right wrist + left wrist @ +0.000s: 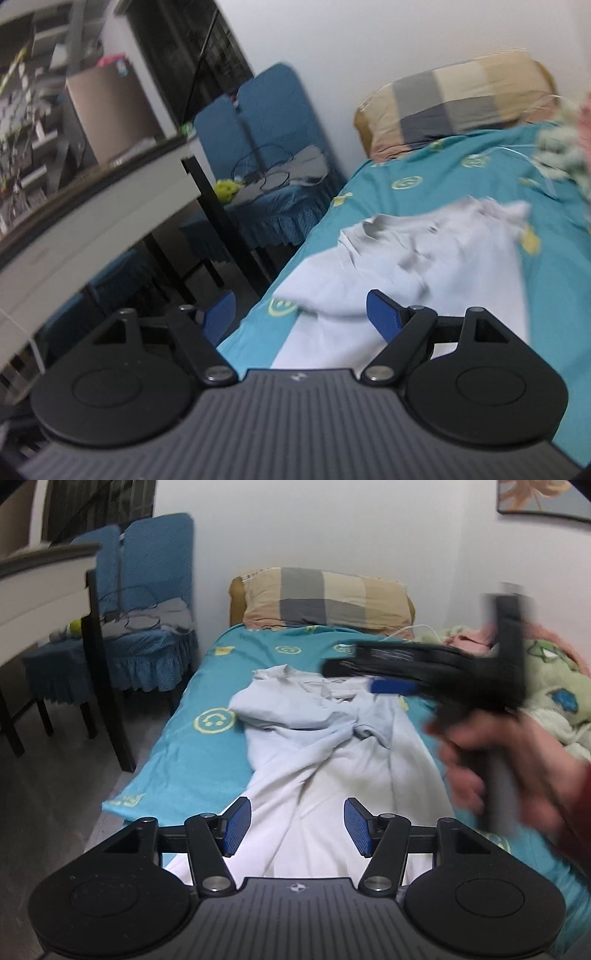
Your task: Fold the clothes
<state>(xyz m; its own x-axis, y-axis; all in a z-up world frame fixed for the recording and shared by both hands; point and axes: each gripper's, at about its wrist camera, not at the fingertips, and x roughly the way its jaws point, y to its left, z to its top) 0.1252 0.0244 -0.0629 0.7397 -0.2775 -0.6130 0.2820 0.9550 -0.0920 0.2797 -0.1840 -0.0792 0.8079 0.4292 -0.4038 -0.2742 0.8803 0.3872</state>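
A pale, whitish garment (314,746) lies crumpled along the teal bedsheet (192,686), bunched at its far end. My left gripper (298,827) hovers over the near part of the cloth, open, with nothing pressed between its blue pads. The right gripper (369,672), blurred and held by a hand (517,760), reaches across above the far, bunched end. In the right wrist view the right gripper (301,317) stands wide open above the garment (424,258) near the bed's left edge, and holds nothing.
A checked pillow (325,598) lies at the head of the bed by the white wall. A fluffy green and pink blanket (546,679) is heaped on the right. Blue-covered chairs (147,602) and a dark-legged desk (48,590) stand left of the bed.
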